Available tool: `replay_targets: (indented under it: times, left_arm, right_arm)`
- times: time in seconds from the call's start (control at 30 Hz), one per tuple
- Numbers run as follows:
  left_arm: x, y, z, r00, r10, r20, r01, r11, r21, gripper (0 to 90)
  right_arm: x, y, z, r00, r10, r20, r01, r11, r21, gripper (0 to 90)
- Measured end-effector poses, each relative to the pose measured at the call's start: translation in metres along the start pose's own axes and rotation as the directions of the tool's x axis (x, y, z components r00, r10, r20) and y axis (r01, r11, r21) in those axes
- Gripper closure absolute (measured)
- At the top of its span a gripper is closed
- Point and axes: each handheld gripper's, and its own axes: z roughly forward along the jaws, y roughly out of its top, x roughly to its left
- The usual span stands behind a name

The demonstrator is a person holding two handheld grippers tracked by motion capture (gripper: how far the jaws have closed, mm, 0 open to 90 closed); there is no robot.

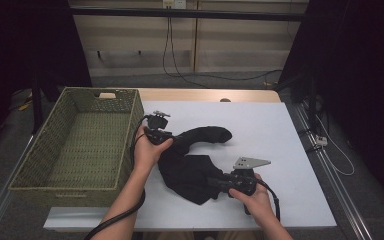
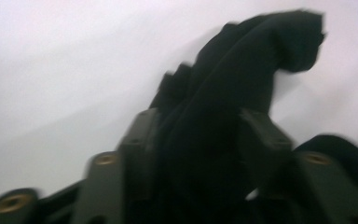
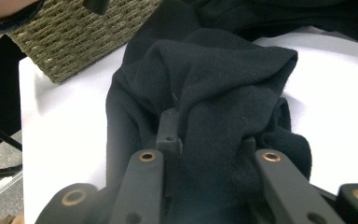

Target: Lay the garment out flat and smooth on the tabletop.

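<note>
Black cloth (image 3: 223, 93) bunches between both grippers' fingers (image 3: 168, 130).

The table (image 1: 280, 150) was viewed from above and behind by the high view, facing forward and down, at some distance. The black garment (image 2: 242, 79) was seen at very close range along the jaws in the left gripper view. In the right gripper view, equally close, it was shared with the woven basket (image 3: 84, 37) at upper left.

A crumpled black fabric garment (image 1: 195, 160) lies mid-frame on the white table (image 1: 280, 130), gripped between the left gripper (image 1: 172, 140) and right gripper (image 1: 215, 182), beside a green woven basket (image 1: 55, 160) at left.
</note>
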Motion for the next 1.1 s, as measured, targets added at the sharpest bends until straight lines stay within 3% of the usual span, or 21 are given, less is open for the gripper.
replay_targets:
  times: [0.07, 0.17, 0.33, 0.43, 0.47, 0.53, 0.6, 0.8, 0.93, 0.97, 1.1]
  left_arm:
    - [-0.003, 0.007, 0.005, 0.9995, 0.030, 0.003, -0.030, 0.9995, 0.004, 38.1]
    - [-0.007, 0.016, 0.016, 0.9982, 0.057, 0.021, -0.057, 0.9984, 0.004, 38.0]
    - [-0.015, 0.024, 0.036, 0.9952, 0.069, 0.069, -0.071, 0.9971, 0.025, 39.4]
    - [-0.017, 0.027, 0.042, 0.9947, 0.083, 0.059, -0.085, 0.9962, 0.021, 51.9]
    - [-0.015, 0.029, 0.043, 0.9949, 0.081, 0.061, -0.082, 0.9964, 0.020, 63.3]
    - [-0.011, 0.032, 0.040, 0.9979, 0.059, 0.027, -0.059, 0.9982, 0.013, 77.9]
    - [-0.005, 0.035, 0.036, 0.9994, 0.023, 0.024, -0.024, 0.9996, 0.012, 83.2]
    - [0.022, 0.035, 0.023, 0.9983, -0.053, -0.027, 0.052, 0.9986, -0.009, 83.9]
    - [0.037, 0.027, 0.025, 0.9921, -0.105, -0.069, 0.106, 0.9944, 0.006, 83.9]
    - [0.039, 0.024, 0.027, 0.9895, -0.110, -0.095, 0.111, 0.9937, 0.013, 83.6]
    - [0.043, 0.016, 0.033, 0.9861, -0.121, -0.114, 0.126, 0.9915, 0.033, 82.7]
  right_arm:
    - [0.000, 0.000, 0.000, 1.0000, 0.004, -0.004, -0.004, 1.000, 0.000, 73.4]
    - [-0.001, 0.000, 0.000, 1.0000, 0.004, -0.004, -0.004, 1.000, -0.001, 73.4]
    - [-0.002, -0.001, 0.001, 0.9999, 0.011, -0.006, -0.011, 1.000, -0.003, 73.4]
    - [-0.003, 0.000, 0.002, 0.9999, 0.009, -0.006, -0.009, 1.000, 0.000, 73.4]
    - [-0.003, 0.000, 0.003, 1.0000, 0.008, -0.006, -0.008, 1.000, 0.003, 73.4]
    - [-0.003, 0.000, 0.004, 1.0000, 0.003, -0.005, -0.003, 1.000, 0.009, 73.4]
    - [-0.003, 0.001, 0.004, 1.0000, 0.003, -0.007, -0.003, 1.000, 0.010, 73.4]
    - [-0.002, 0.002, 0.005, 0.9999, 0.002, -0.012, -0.002, 1.000, 0.014, 73.4]
    - [-0.001, 0.003, 0.003, 0.9996, -0.003, -0.028, 0.004, 1.000, 0.023, 73.9]
    - [0.000, 0.003, 0.003, 0.9993, -0.003, -0.037, 0.004, 1.000, 0.025, 74.4]
    - [0.004, 0.005, 0.004, 0.9962, -0.003, -0.088, 0.006, 1.000, 0.030, 75.5]
